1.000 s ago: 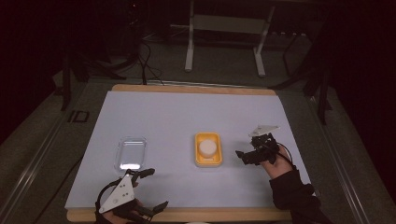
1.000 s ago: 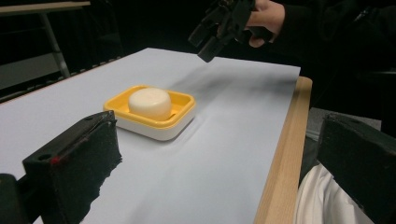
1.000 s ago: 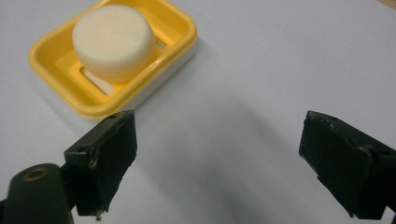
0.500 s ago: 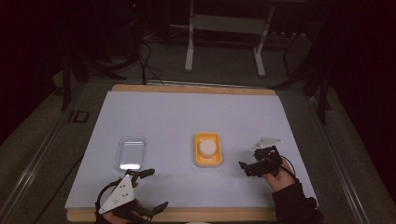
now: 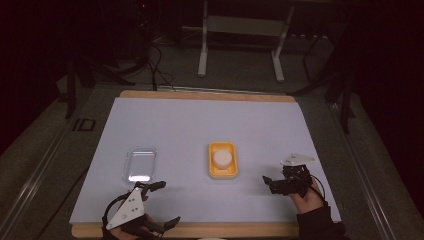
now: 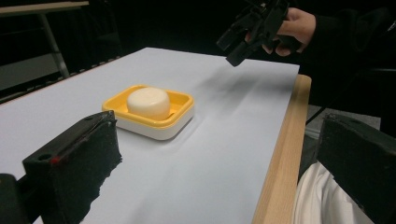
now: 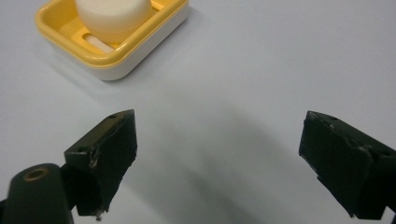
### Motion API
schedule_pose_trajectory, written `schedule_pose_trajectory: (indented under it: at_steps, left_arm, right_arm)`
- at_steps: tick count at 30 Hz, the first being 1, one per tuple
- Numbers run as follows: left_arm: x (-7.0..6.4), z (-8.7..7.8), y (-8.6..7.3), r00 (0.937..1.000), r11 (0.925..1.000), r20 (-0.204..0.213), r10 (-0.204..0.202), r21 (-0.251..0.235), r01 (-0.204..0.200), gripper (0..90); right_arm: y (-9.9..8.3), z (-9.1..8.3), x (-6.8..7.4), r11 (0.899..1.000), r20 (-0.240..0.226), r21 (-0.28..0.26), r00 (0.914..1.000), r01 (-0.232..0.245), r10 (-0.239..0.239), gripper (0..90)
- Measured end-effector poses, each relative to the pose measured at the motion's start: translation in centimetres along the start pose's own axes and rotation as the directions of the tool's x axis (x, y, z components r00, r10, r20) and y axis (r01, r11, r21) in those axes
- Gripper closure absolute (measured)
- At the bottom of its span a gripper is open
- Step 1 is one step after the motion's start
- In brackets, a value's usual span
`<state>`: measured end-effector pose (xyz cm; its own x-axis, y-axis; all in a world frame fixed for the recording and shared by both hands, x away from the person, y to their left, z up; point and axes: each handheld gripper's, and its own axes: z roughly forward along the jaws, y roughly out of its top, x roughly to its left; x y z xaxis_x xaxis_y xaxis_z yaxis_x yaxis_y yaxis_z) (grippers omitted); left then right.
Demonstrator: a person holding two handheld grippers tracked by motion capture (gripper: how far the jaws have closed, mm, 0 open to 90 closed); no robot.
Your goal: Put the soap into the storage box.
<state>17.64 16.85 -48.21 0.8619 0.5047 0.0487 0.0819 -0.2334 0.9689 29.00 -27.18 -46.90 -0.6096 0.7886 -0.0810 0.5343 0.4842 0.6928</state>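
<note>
A yellow soap dish (image 5: 222,172) sits mid-table with a round white soap bar (image 5: 222,157) in it. My right gripper (image 5: 270,184) hovers to its right, near the front edge, jaws wide open and empty. In the right gripper view the gripper (image 7: 219,123) points at bare mat, with the dish (image 7: 112,63) and soap (image 7: 114,14) up at the left. My left gripper (image 5: 166,203) rests open at the front left edge. In the left gripper view its jaws (image 6: 217,130) frame the dish (image 6: 154,126), the soap (image 6: 148,101) and the right gripper (image 6: 252,28) beyond.
A clear plastic lid or tray (image 5: 140,164) lies left of the dish, just beyond my left gripper. The white mat (image 5: 200,125) covers a wooden table whose edge (image 5: 250,230) runs along the front. A metal stand (image 5: 240,30) and cables (image 5: 150,60) are on the floor behind.
My right gripper has drawn back from beside the dish toward the front edge and dropped lower. The left gripper, dish and lid have not moved.
</note>
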Motion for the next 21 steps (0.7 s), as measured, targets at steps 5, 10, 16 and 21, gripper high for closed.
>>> schedule_pose_trajectory:
  at_steps: [5,10,16,21]
  left_arm:
    - [-0.03,0.01,0.02,1.0,1.0,-0.001,0.002,0.001,-0.002,0.1]
    - [-0.02,0.01,0.03,1.0,1.0,-0.001,-0.001,-0.001,0.001,0.1]
    - [-0.05,0.1,0.02,1.0,1.0,-0.001,-0.004,0.001,0.004,0.0]
    - [-0.04,0.07,0.04,1.0,1.0,-0.001,-0.003,0.001,0.003,0.1]
  right_arm:
    - [-0.38,-0.22,0.11,1.0,0.0,0.004,1.0,-0.001,0.001,11.3]
    - [-0.48,-0.06,-0.08,1.0,0.005,0.003,1.0,0.001,-0.001,11.3]
    - [-0.53,0.07,-0.07,1.0,-0.006,-0.001,1.0,0.005,-0.005,11.4]
    - [-0.53,0.18,0.05,1.0,-0.009,0.002,0.9998,0.017,-0.017,12.3]
